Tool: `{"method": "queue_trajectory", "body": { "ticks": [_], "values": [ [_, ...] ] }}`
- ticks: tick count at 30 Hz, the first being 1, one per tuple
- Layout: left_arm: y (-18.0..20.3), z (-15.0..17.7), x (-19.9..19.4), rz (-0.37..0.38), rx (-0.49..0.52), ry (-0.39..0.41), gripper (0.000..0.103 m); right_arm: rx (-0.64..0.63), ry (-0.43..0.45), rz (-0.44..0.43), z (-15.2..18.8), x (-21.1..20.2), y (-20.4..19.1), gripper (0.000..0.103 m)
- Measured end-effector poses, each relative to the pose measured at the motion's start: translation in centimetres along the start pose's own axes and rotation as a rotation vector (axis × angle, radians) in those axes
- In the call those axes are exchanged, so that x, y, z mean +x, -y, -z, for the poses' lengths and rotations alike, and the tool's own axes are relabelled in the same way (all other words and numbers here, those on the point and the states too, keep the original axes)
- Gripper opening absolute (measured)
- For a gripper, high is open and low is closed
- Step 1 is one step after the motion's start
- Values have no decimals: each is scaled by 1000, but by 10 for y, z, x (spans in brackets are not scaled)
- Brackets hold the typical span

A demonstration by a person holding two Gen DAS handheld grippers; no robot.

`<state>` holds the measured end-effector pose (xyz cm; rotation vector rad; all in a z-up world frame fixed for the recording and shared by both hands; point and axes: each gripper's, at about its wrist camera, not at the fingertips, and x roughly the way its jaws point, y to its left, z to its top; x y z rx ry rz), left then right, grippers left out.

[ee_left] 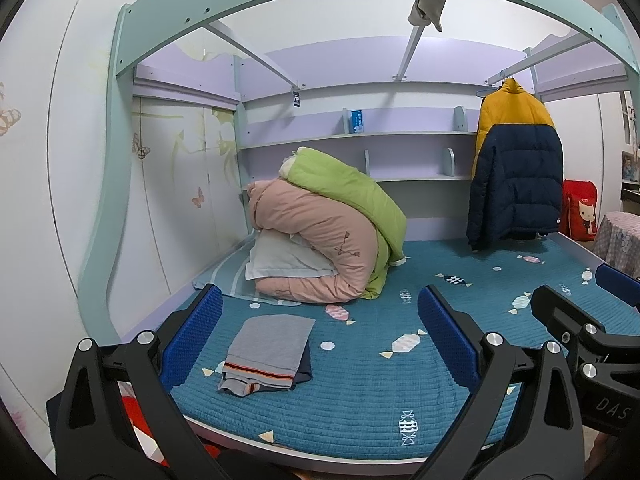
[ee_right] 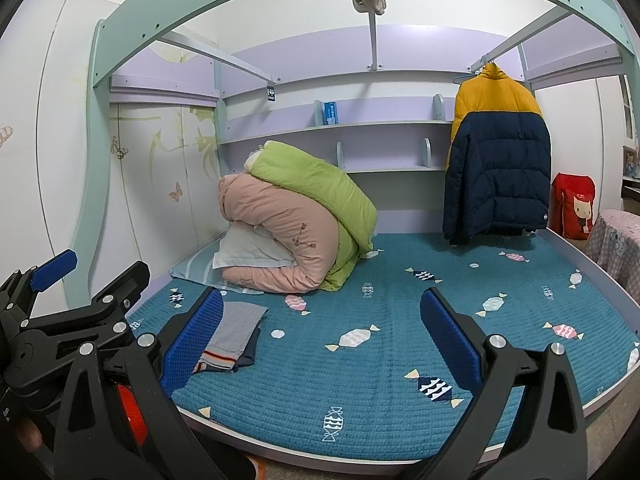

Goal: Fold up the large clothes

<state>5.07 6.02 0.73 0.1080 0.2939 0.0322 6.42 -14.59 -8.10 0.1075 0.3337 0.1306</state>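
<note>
Two grippers, left [ee_left: 320, 336] and right [ee_right: 322, 338], are held wide apart, empty, above the bed [ee_left: 360, 392] edge; folded clothes [ee_left: 268, 354] lie near it.

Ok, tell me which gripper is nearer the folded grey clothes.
Left. The left gripper faces the clothes, which lie between its open fingers; the right gripper sits further right, clothes by its left finger.
</note>
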Motion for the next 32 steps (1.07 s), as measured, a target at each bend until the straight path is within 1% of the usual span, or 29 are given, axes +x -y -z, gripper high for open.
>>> {"method": "queue_trajectory", "body": {
  "ticks": [10,19,23,27,32],
  "values": [
    [-4,1,4,-15,4,-6,98,5,-7,-6,4,5,-4,95],
    [3,0,22,-42,28,-15,98,35,-27,-15,5,24,0,95],
    [10,1,37,-46,39,-31,98,54,-47,-18,8,40,7,95],
    [22,4,59,-46,58,-64,98,77,-74,-14,12,59,18,95],
    [46,13,98,-18,96,-132,98,121,-123,10,25,90,44,95]
  ]
}}
